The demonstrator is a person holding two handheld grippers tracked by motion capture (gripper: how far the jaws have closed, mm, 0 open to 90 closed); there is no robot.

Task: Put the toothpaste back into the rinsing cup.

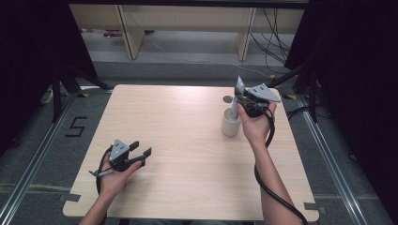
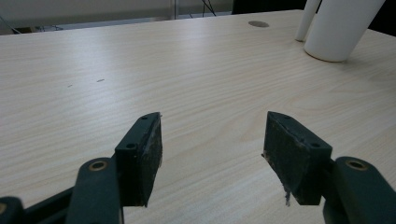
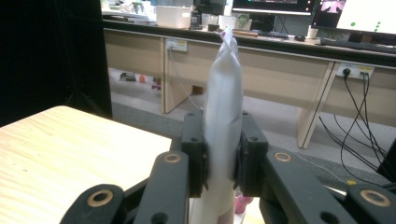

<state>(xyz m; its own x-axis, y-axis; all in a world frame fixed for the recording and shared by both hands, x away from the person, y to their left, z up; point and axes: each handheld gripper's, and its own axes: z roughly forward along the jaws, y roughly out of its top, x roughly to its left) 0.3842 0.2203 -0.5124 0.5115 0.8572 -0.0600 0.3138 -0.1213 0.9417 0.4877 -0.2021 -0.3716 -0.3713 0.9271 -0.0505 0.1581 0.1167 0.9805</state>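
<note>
A white soft tube (image 1: 234, 111) with a crimped top end stands nearly upright, and my right gripper (image 1: 238, 100) is shut on its middle. In the right gripper view both black jaws press the tube (image 3: 223, 93) from either side; something pink shows at its lower end. A white cup (image 1: 231, 125) stands on the table just in front of the tube's lower end. From the left gripper view the tube (image 2: 307, 18) comes down just beside the cup (image 2: 338, 28), not inside it. My left gripper (image 1: 142, 149) rests low at the table's near left, open and empty (image 2: 212, 140).
The light wooden table (image 1: 187, 140) has a small round cable hole (image 1: 228, 99) just behind the cup. Dark curtains flank both sides, with desk legs and loose cables on the floor beyond the far edge. A black cable trails from the right gripper along the forearm.
</note>
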